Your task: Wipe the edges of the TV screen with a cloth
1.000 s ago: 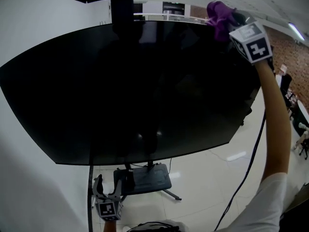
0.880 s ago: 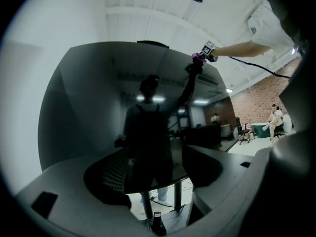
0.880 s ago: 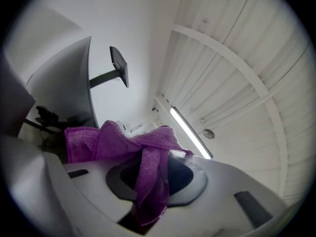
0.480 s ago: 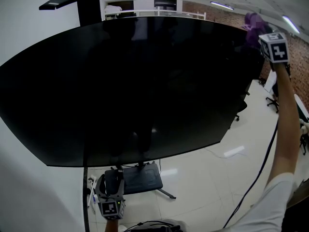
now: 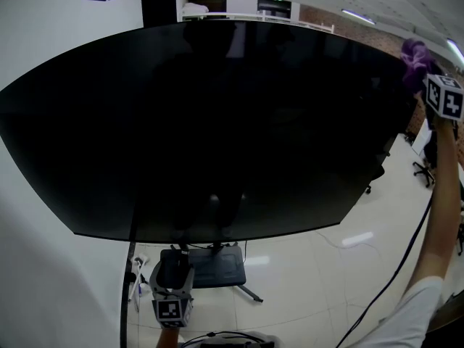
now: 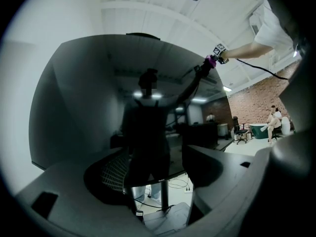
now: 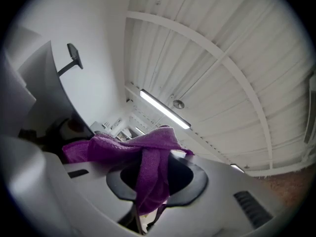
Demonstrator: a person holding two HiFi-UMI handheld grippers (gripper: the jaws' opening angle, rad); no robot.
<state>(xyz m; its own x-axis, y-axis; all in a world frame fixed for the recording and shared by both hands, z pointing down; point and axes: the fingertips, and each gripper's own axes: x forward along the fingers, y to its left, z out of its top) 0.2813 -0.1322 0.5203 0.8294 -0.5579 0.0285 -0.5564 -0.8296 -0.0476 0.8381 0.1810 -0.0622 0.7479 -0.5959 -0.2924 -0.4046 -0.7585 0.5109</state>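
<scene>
Your right tongs [image 5: 426, 77] are raised to the upper right corner of the TV screen [image 5: 210, 129], your arm stretched up beside the panel. They are clenched on the purple cloth [image 5: 414, 55]. In the right gripper view the tongs [image 7: 153, 181] pinch a hanging fold of the cloth [image 7: 148, 154] between the two dark pads. The rest is bunched over the top and spills to the left. It is a fuzzy terry weave, a strong violet, crumpled rather than folded flat.

From the head view the cloth sits right at the screen's top right corner, at the edge of the panel. Whether it presses on the frame cannot be told from here. The left gripper view shows the same purple wad [image 6: 211, 61] at that corner.

The screen is dark, glossy and unlit, and in the left gripper view [image 6: 89, 107] it mirrors a dark silhouette and ceiling lights.

Your left tongs [image 5: 172, 280] hang low, below the screen's bottom edge and near the stand base [image 5: 217, 265] on the pale floor [image 5: 312, 281]. They are released: the jaws [image 6: 158, 181] stand apart with nothing held between them.

A black cable [image 5: 395, 270] trails down from your right tongs.
</scene>
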